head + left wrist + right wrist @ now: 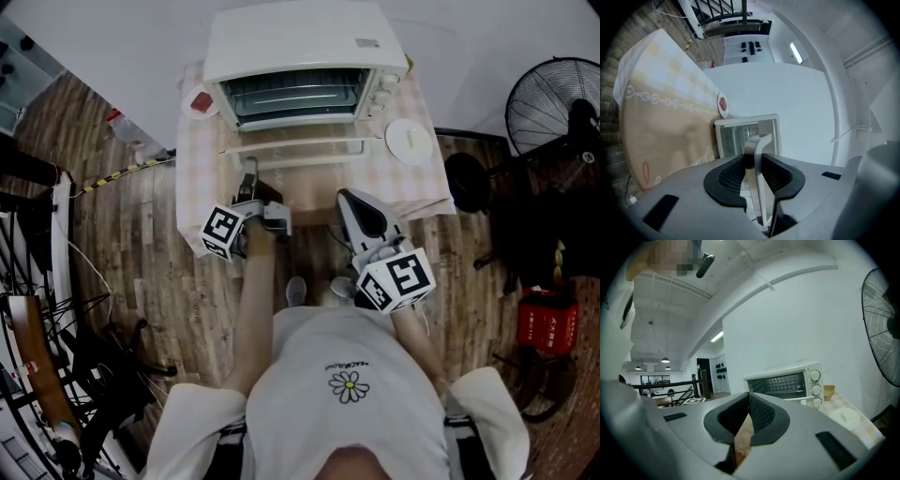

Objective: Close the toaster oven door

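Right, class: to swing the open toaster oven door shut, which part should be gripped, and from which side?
Grip the handle, the bar along the door's free edge, coming from the front. The door lies open toward the person and the bar stands off the glass, leaving room for a jaw each side. The left gripper holds it so.

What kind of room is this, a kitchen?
Probably not a kitchen: more a makeshift studio or loft. A toaster oven sits on a small cloth-covered table on wood flooring, with a standing fan beside it.
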Action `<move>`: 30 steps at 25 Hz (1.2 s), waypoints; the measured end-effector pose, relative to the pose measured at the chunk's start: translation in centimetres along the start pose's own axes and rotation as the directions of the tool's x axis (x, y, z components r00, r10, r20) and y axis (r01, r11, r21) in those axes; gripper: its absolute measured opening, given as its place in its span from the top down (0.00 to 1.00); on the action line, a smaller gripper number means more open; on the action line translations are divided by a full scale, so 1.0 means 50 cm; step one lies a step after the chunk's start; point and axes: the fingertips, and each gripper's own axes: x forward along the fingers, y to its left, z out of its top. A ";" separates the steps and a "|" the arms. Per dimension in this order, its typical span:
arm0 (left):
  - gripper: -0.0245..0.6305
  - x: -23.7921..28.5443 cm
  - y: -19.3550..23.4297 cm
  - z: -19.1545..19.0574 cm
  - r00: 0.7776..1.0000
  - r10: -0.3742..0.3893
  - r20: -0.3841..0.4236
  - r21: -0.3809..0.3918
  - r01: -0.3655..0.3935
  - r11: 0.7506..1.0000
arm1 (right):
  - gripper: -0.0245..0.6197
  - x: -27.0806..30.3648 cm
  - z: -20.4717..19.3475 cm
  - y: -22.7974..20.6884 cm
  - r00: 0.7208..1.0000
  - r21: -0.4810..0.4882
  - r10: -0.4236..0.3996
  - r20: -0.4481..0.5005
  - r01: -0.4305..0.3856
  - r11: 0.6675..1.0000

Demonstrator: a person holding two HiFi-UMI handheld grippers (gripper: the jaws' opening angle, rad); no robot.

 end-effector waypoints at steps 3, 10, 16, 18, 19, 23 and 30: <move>0.79 0.006 -0.005 0.004 1.000 -0.008 0.002 0.009 0.008 1.000 | 0.95 0.006 0.004 0.000 1.000 -0.006 -0.005 0.007 0.005 1.000; 0.78 0.022 -0.020 0.010 1.000 -0.028 -0.003 0.008 0.028 1.000 | 0.95 0.010 0.008 0.003 1.000 -0.017 0.001 0.013 -0.001 1.000; 0.78 0.033 -0.032 0.014 0.999 -0.045 0.000 0.001 0.045 0.999 | 0.95 0.008 0.004 0.006 1.000 -0.017 0.007 0.009 -0.007 1.000; 0.78 0.038 -0.038 0.015 0.999 -0.050 -0.002 0.000 0.050 0.999 | 0.95 0.007 0.005 0.004 1.000 -0.017 0.004 0.010 -0.004 1.000; 0.78 0.041 -0.040 0.017 0.999 -0.053 -0.002 0.002 0.053 0.999 | 0.95 0.006 0.006 0.003 1.000 -0.017 0.003 0.012 -0.002 1.000; 0.78 0.054 -0.049 0.021 0.998 -0.066 -0.005 0.006 0.066 0.998 | 0.95 0.006 0.008 -0.001 1.000 -0.017 -0.002 0.016 0.002 1.000; 0.78 0.067 -0.061 0.027 0.997 -0.076 -0.005 0.006 0.076 0.997 | 0.95 0.000 0.009 0.001 1.000 -0.013 -0.004 0.022 0.005 1.000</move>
